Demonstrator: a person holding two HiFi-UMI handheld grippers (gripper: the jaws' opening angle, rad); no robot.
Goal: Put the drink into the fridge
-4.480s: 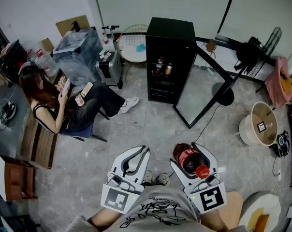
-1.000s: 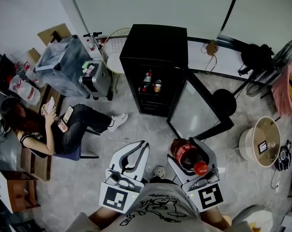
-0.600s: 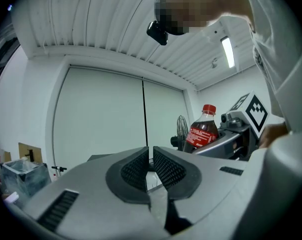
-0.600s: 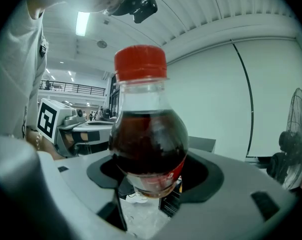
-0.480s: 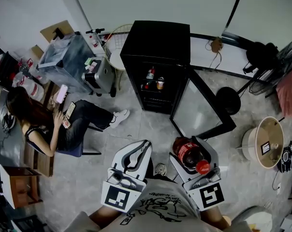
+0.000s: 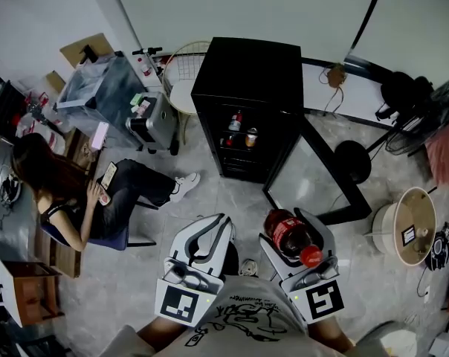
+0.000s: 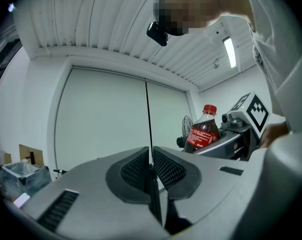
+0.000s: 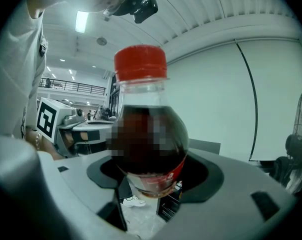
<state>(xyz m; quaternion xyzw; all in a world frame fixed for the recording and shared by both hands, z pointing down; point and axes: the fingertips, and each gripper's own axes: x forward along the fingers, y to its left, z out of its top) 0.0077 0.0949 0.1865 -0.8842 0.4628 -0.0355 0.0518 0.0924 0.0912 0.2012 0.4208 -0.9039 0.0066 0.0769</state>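
Carrying leg: right claw point(image 6: 290, 230) grips the cola bottle point(image 6: 285, 238) between its jaws, left claw point(image 6: 220, 226) pinched shut, empty; next, likely, push forward to the open fridge point(image 6: 248, 99) well ahead.

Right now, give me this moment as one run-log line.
right gripper: shut on cola bottle | left gripper: shut, empty | fridge: ahead, door open | cola bottle: not yet inside

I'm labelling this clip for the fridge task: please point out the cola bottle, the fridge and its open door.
cola bottle point(image 6: 287, 233): head view, on its red-labelled body.
fridge point(image 6: 247, 69): head view, on its black top.
fridge door point(image 6: 312, 172): head view, on the glass pane.
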